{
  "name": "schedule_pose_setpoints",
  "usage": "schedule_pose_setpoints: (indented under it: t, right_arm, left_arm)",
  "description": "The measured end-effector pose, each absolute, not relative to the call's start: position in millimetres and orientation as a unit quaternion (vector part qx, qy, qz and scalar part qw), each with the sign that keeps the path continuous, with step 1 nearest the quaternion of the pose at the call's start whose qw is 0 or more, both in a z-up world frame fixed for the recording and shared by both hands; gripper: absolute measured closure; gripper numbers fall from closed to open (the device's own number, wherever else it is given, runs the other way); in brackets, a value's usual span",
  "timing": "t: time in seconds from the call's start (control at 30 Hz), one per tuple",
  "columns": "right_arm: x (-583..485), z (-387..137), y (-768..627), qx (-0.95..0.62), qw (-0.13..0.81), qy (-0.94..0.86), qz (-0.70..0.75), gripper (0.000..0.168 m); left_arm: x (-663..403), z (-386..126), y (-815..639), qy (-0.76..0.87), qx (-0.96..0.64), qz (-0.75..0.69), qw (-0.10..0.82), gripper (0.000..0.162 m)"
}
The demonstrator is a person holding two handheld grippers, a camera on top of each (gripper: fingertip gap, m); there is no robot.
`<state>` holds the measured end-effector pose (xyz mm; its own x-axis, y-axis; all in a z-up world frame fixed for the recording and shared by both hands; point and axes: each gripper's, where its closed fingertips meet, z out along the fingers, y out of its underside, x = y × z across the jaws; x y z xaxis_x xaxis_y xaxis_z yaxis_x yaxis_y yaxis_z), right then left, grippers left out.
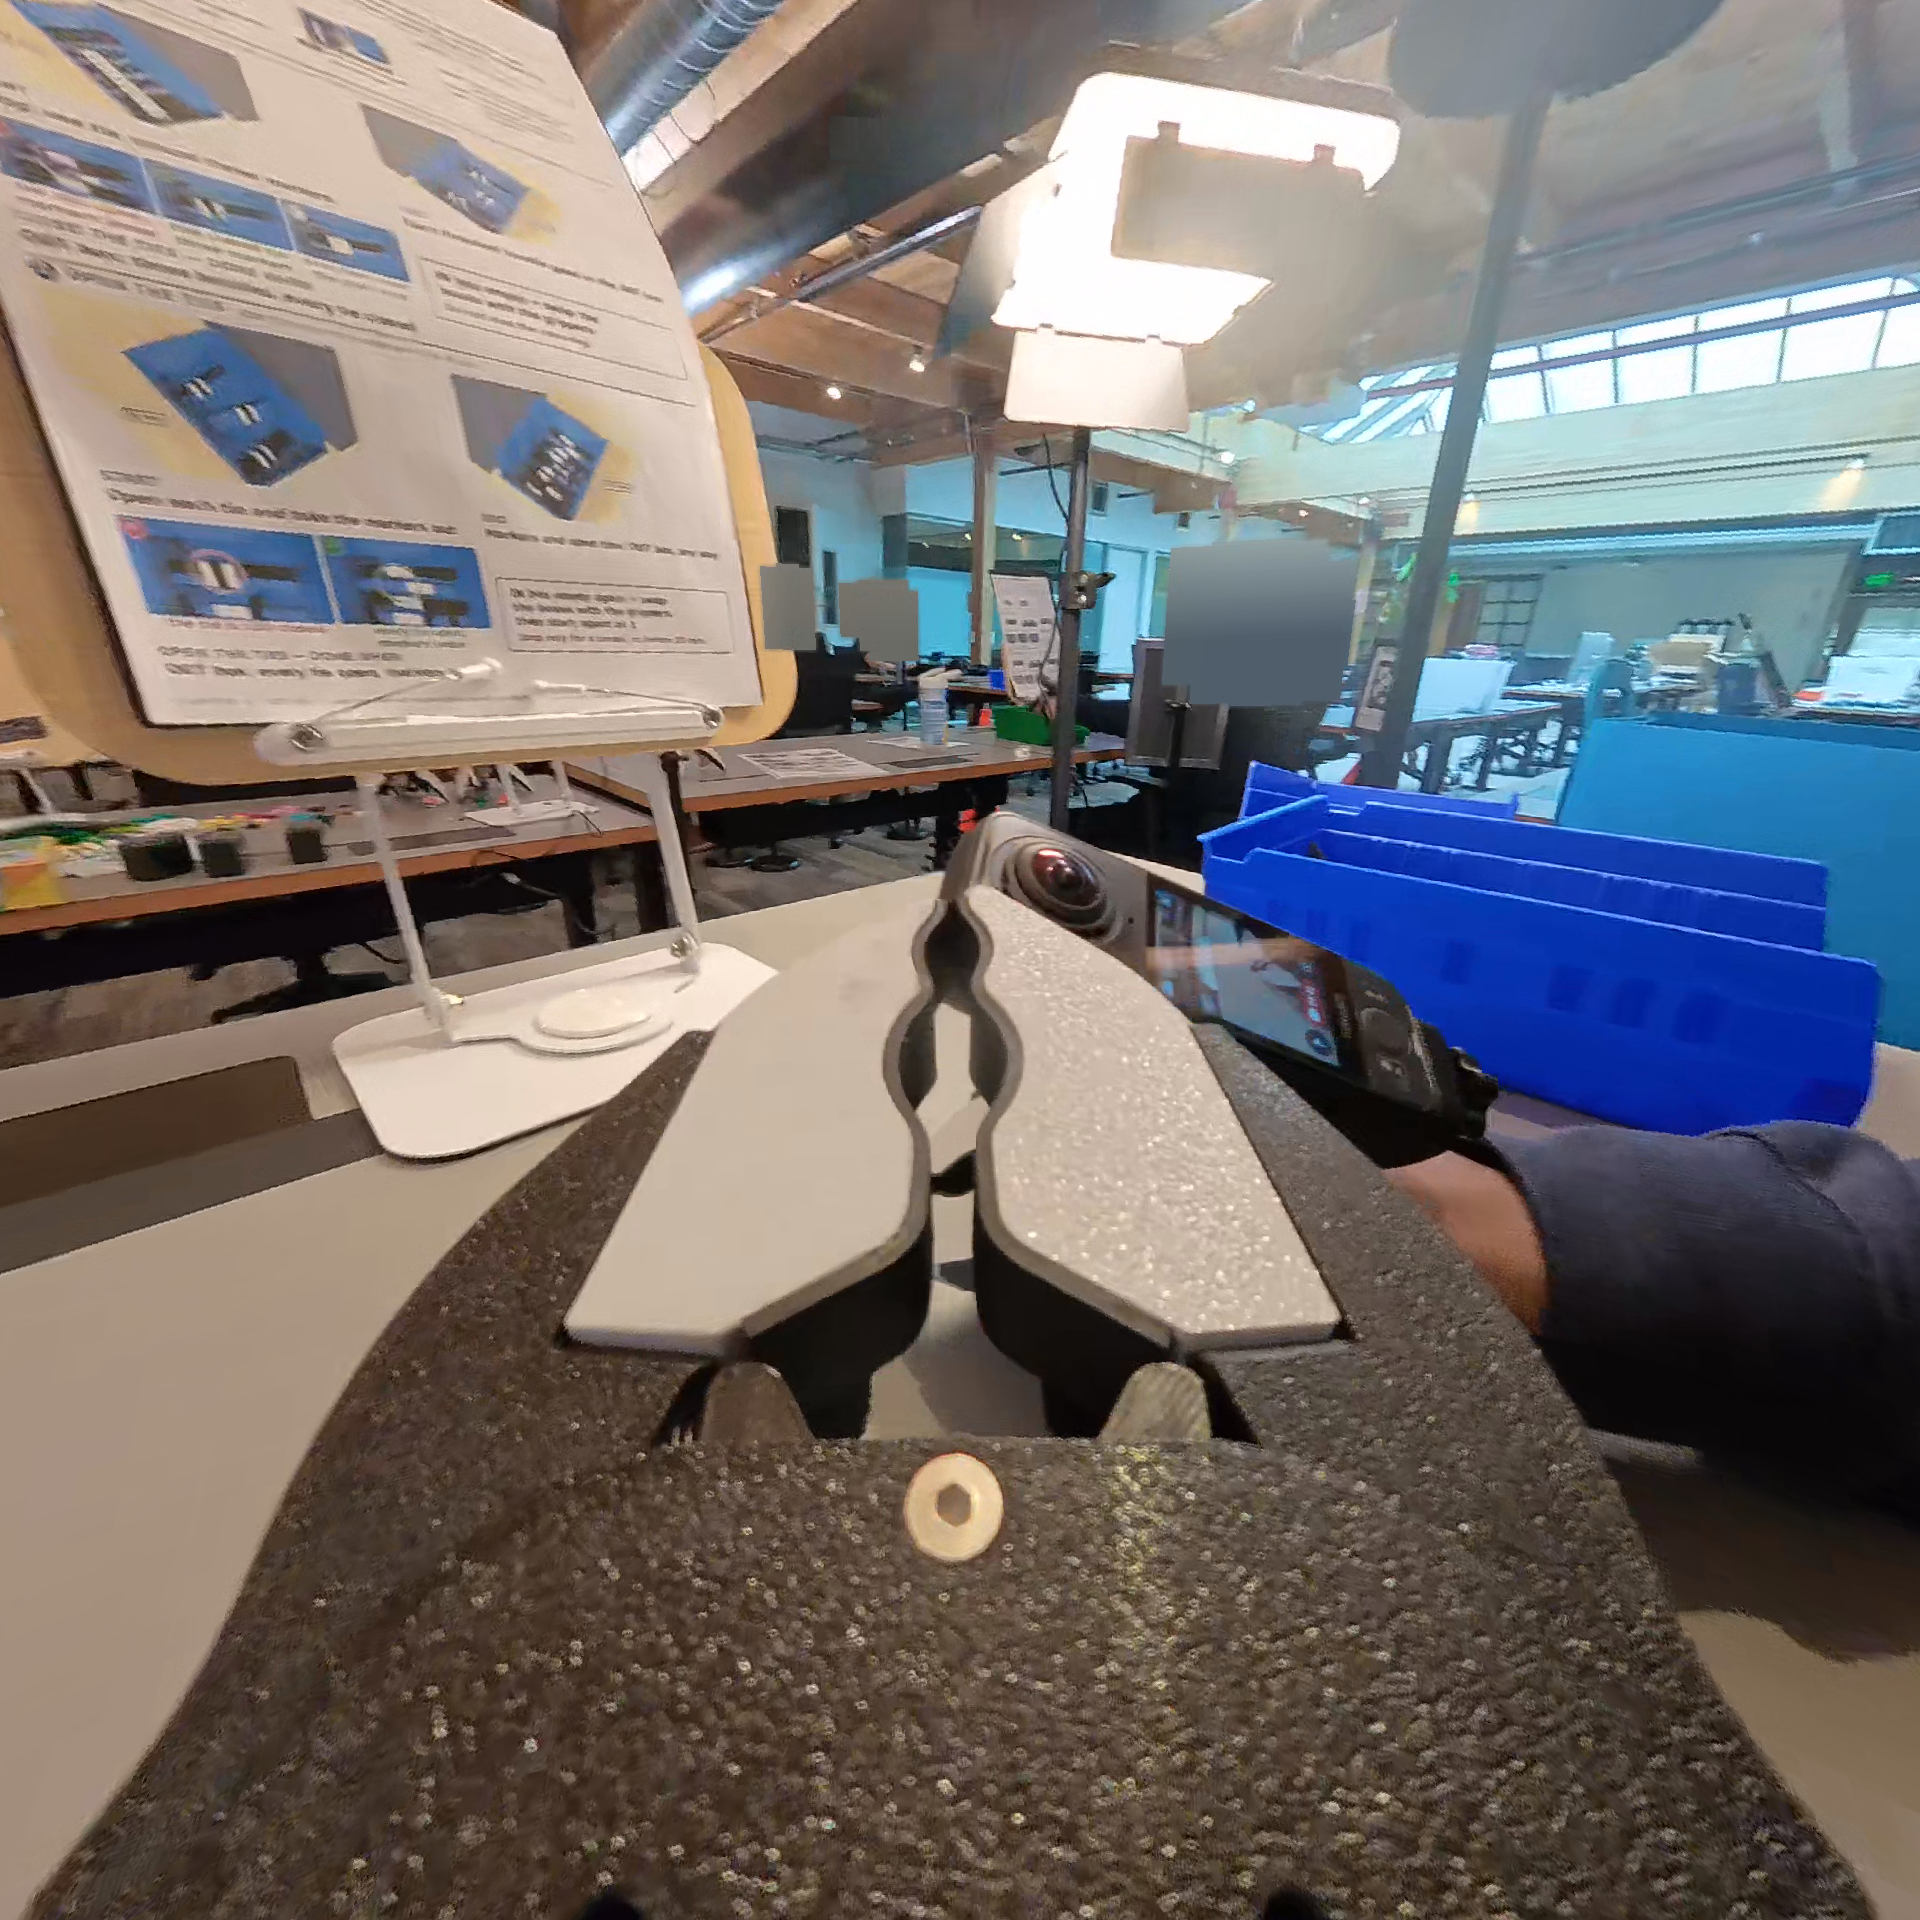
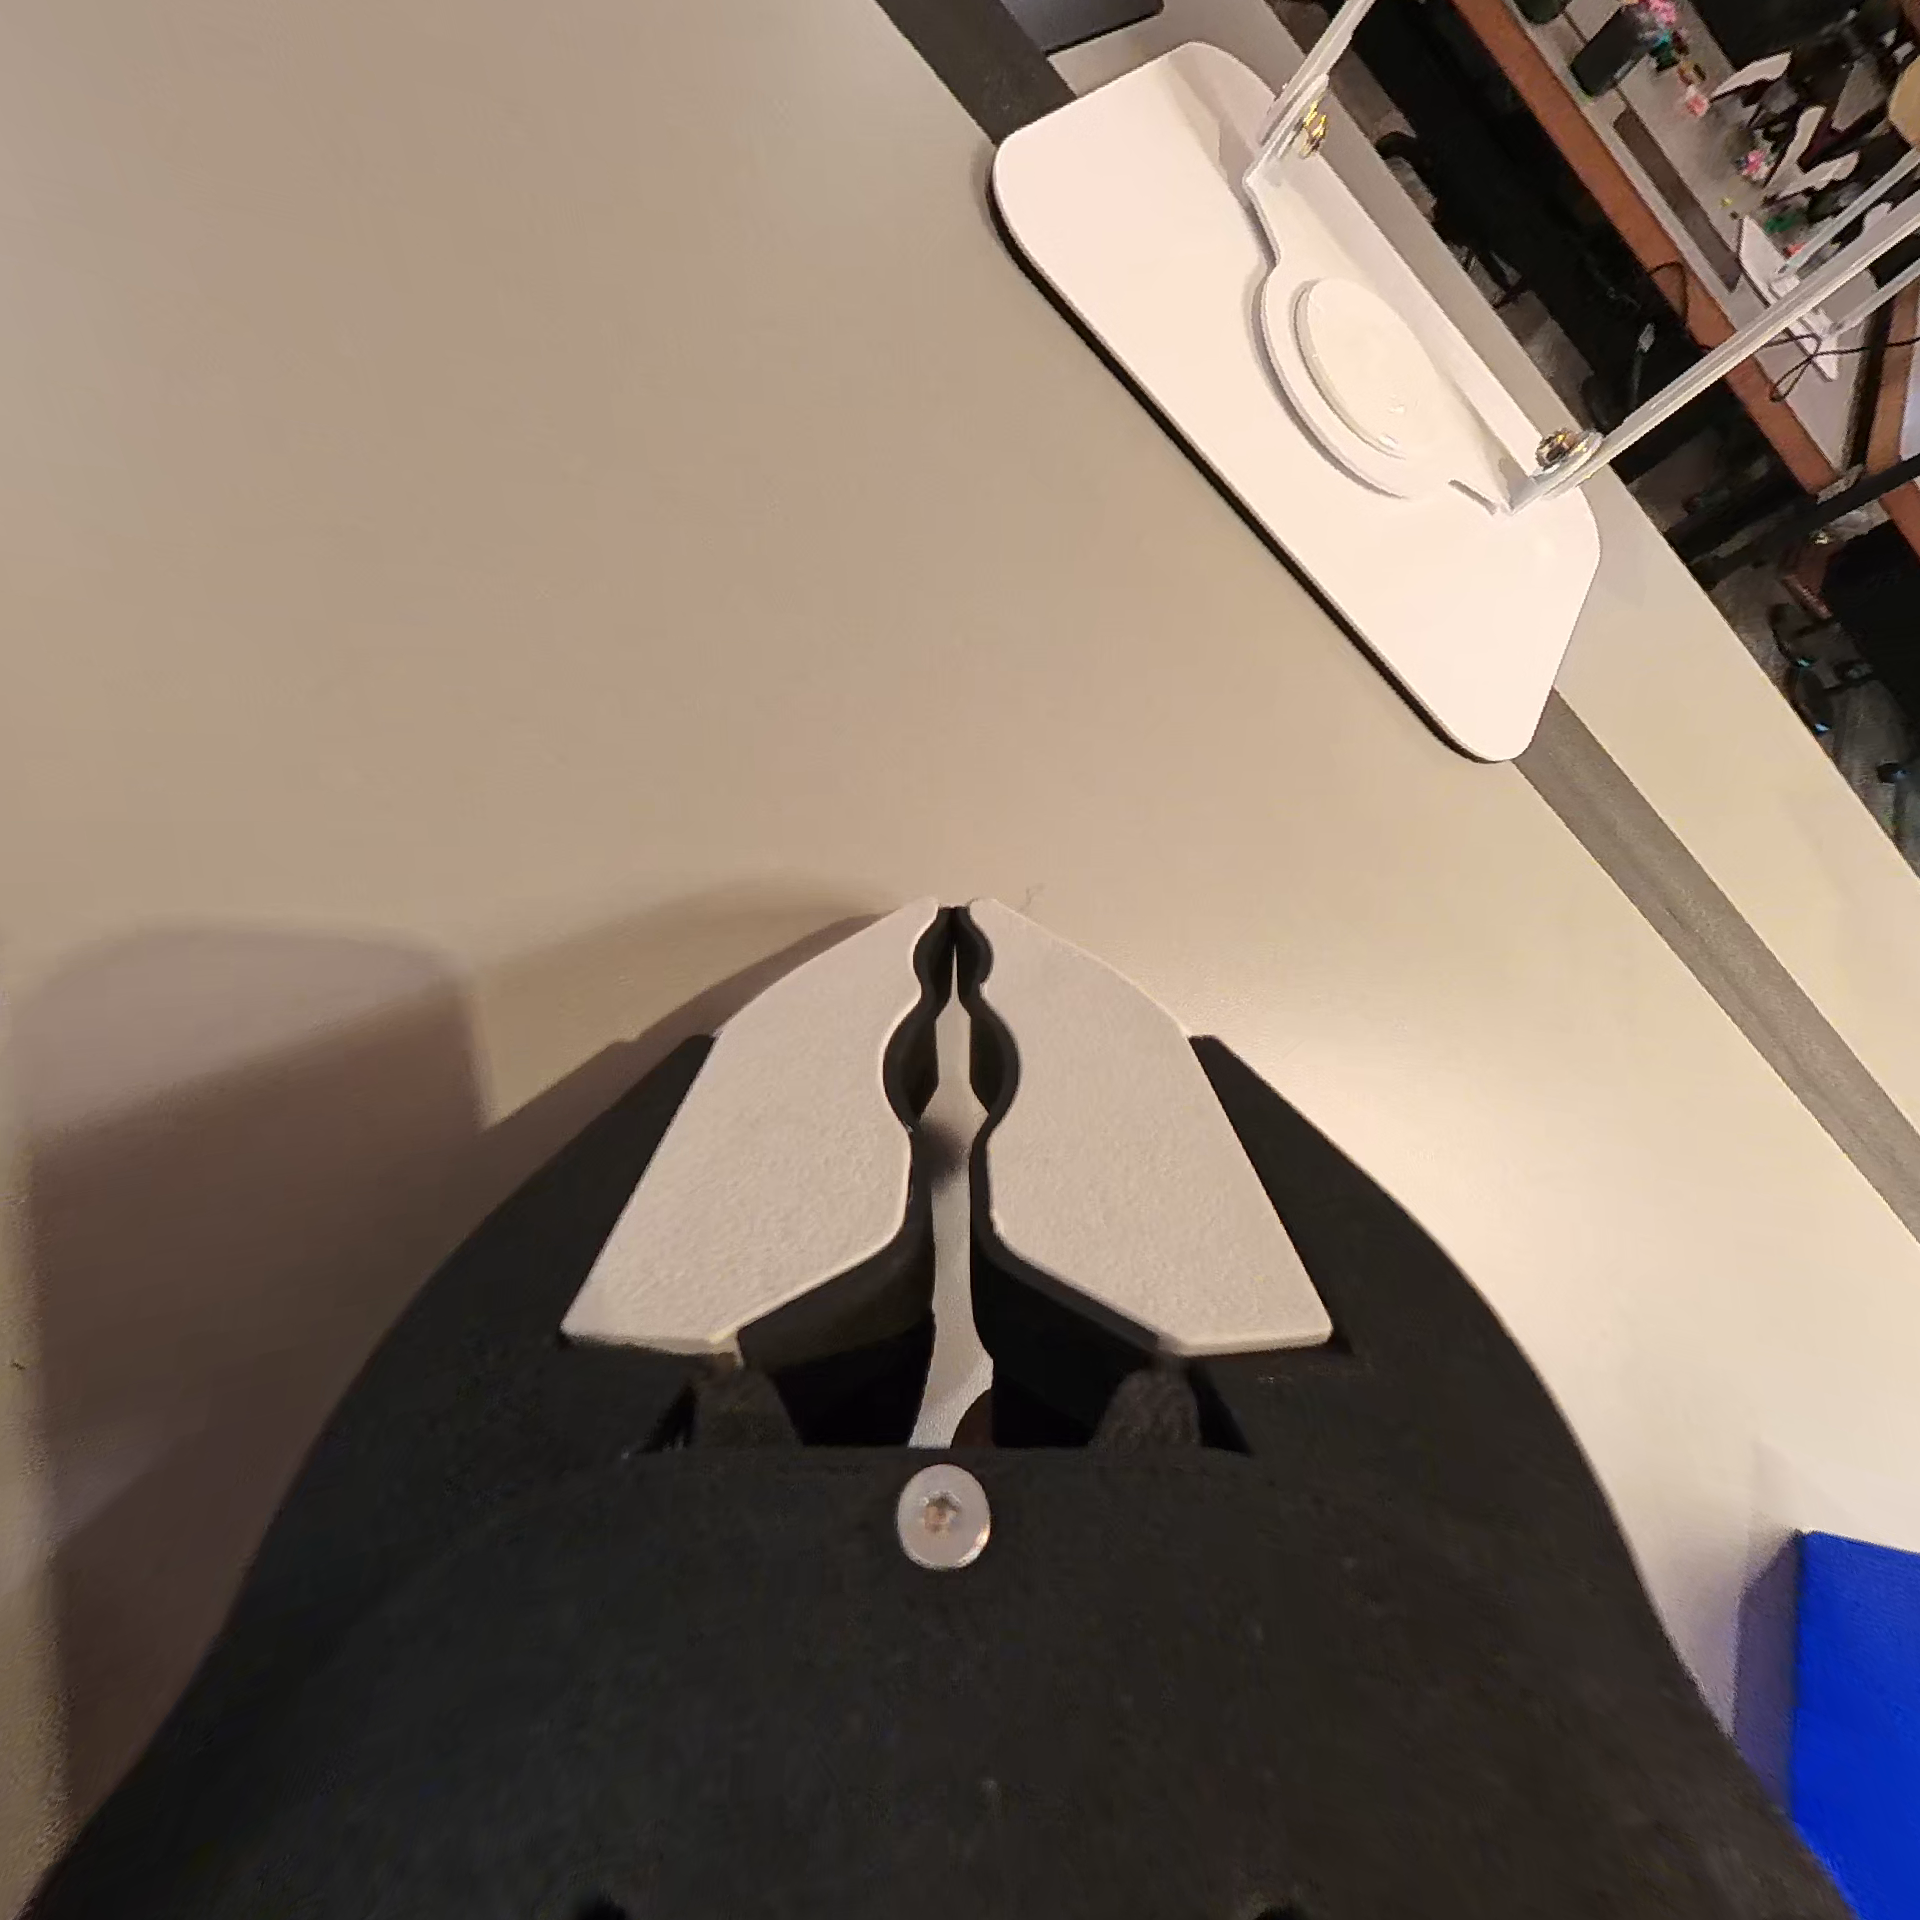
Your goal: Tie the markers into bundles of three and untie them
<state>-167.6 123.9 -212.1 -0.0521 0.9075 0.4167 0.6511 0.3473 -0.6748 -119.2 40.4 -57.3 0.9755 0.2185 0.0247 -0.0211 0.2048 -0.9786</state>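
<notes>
No markers visible yet, but the blue bin (image 1: 1538,966) sits at 2 o'clock from the left gripper (image 1: 951,904), while the right gripper (image 2: 954,940) faces bare tabletop (image 2: 520,520), both fingers pressed together, empty.

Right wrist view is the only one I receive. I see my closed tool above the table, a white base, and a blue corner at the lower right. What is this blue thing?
Observer: It is a blue bin with long dividers. It stands on the table, to the right of the shut left tool.
Operator: Are markers visible in it?
Observer: No. The left wrist view shows only its walls; the inside is hidden.
Operator: And what does the white base carry?
Observer: Thin legs rise from it and hold a printed instruction sheet, tilted back.
</notes>
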Motion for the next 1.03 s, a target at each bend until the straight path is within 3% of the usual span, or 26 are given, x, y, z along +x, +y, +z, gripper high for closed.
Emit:
schedule_pose_setpoints:
  t: [0.5, 0.83, 1.03]
  right_arm:
    - [-166.7, -214.7, 121.4, -0.562, 0.380, -0.711, 0.184, 0.168]
    - [-166.2, -215.3, 120.1, -0.564, 0.372, -0.712, 0.192, 0.168]
    - [-165.9, -215.6, 119.8, -0.565, 0.368, -0.712, 0.195, 0.168]
  left_arm:
    - [-189.3, -129.3, 40.3, -0.244, -0.718, 0.056, 0.649, 0.146]
    - [-201.5, -145.9, 36.0, -0.215, -0.777, 0.160, 0.569, 0.132]
    - [-207.8, -161.5, 34.0, -0.233, -0.798, 0.145, 0.536, 0.125]
